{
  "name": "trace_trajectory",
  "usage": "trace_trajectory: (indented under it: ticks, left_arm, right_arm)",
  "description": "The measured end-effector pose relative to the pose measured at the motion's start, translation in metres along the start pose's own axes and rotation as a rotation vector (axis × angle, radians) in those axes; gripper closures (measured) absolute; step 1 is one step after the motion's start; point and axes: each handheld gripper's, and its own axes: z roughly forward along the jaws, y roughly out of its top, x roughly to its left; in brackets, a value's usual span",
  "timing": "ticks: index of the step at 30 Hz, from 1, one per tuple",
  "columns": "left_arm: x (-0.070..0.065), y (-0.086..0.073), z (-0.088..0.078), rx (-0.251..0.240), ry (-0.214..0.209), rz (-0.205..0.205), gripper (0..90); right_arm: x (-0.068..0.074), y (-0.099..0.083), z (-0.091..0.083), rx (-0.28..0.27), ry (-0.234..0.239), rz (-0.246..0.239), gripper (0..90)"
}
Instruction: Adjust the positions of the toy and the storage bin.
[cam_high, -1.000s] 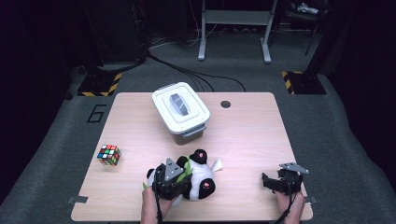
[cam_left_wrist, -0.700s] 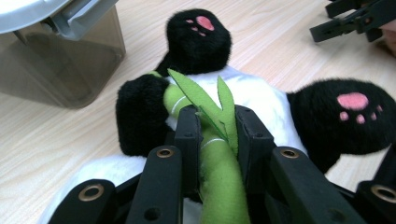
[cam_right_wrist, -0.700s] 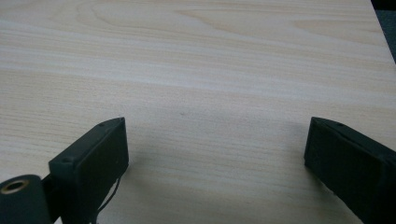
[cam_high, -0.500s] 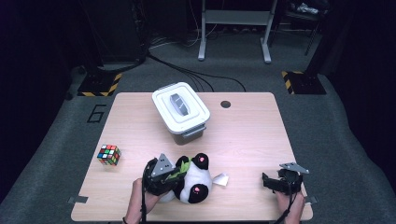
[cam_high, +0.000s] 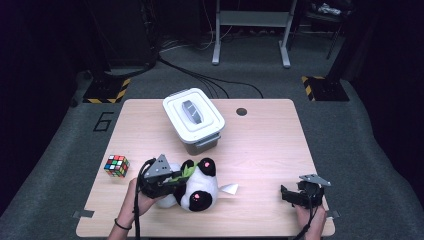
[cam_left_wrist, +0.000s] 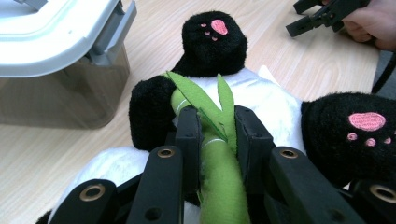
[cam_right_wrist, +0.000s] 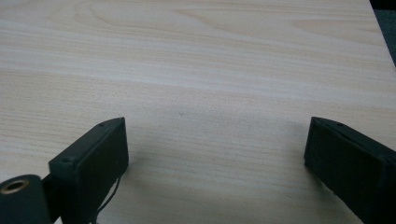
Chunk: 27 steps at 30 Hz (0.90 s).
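High view: the plush panda (cam_high: 199, 187) lies near the counter's (cam_high: 260, 150) front edge, left of the middle, with a white tag sticking out on its right. The left hand-held gripper (cam_high: 170, 181) sits at the panda's left side, clamped on the toy's green bamboo stalk (cam_high: 186, 172); its jaws have just been closing on that stalk. The white-lidded box (cam_high: 194, 120) stands toward the back edge, left of centre, with a strip of bare wood between it and the panda. The colour cube (cam_high: 116, 165) rests close to the left edge, just beyond the left hand. The right hand-held gripper (cam_high: 290, 194) sits at the front right corner, well apart from the panda, with wide bare counter between them and behind it.

Left gripper view: both black jaws press the bamboo stalk (cam_left_wrist: 215, 158) from either side, green leaves rising between them. The box's (cam_left_wrist: 60, 56) corner stands near on the upper left. The other gripper shows at the upper right.

Right gripper view: the right hand-held gripper (cam_right_wrist: 215, 149) has its jaws spread wide with nothing between them, over bare wood, the counter's edge at the upper right.
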Motion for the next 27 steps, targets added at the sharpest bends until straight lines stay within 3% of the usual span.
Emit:
trace_trajectory:
  ticks: [3,9,13,18,20,23,27]
  left_arm:
    - [0.011,0.000,-0.003,0.000,-0.011,0.005,74.2]
    - [0.025,0.004,-0.005,0.024,-0.036,0.065,74.0]
    - [0.035,0.004,-0.007,0.042,-0.052,0.076,73.8]
    - [0.040,-0.006,-0.002,0.056,-0.078,0.053,73.1]
    - [0.039,-0.013,0.004,0.073,-0.061,0.039,72.2]
    - [0.030,-0.022,0.008,0.044,-0.015,-0.024,68.3]
    - [0.018,-0.030,0.011,0.010,0.130,-0.138,49.1]
  right_arm:
    - [0.000,0.000,0.000,0.003,-0.004,0.003,5.6]
    - [0.000,0.000,0.000,0.003,-0.004,0.003,5.5]
    - [0.001,0.000,0.000,0.004,-0.004,0.004,5.5]
    - [0.001,0.000,0.000,0.003,-0.006,-0.002,5.6]
    - [0.001,0.000,0.000,0.003,-0.006,-0.002,5.5]
    - [0.001,0.000,0.000,0.002,-0.006,-0.002,5.6]
    - [0.001,0.000,0.001,0.003,-0.011,-0.009,5.5]
